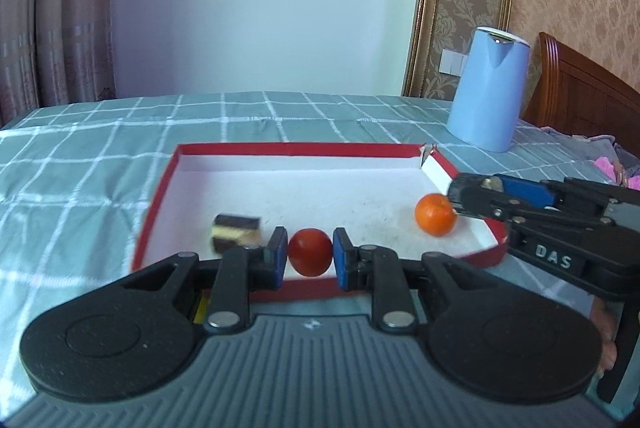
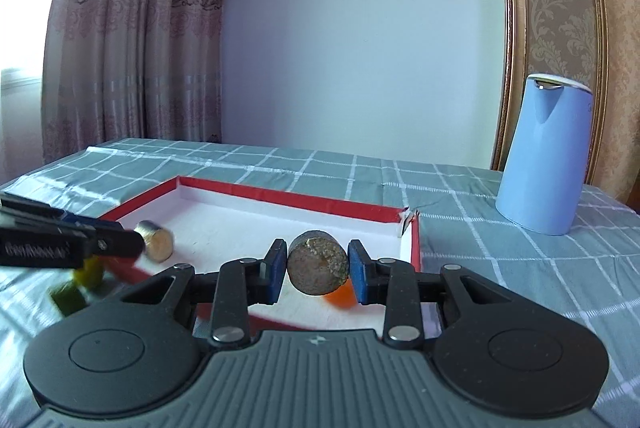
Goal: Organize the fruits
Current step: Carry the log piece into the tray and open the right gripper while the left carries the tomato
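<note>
A shallow red box with a white floor point(image 1: 280, 180) lies on the checked green cloth. My left gripper point(image 1: 310, 260) is shut on a small red tomato point(image 1: 310, 252) above the box's near edge. An orange point(image 1: 435, 214) lies at the box's right side. A dark and cream cylinder point(image 1: 235, 230) lies at the left, also seen in the right wrist view point(image 2: 158, 242). My right gripper point(image 2: 318, 268) is shut on a brown cylinder point(image 2: 318, 262) above the box point(image 2: 288, 196), with the orange point(image 2: 340, 296) partly hidden behind it. The right gripper also shows in the left wrist view point(image 1: 472, 196).
A tall light-blue kettle point(image 1: 486, 88) stands on the cloth beyond the box's far right corner, also in the right wrist view point(image 2: 542, 156). Blurred yellow and green things point(image 2: 78, 286) lie left of the box. Curtains hang at the left. A wooden headboard point(image 1: 584, 88) is at the right.
</note>
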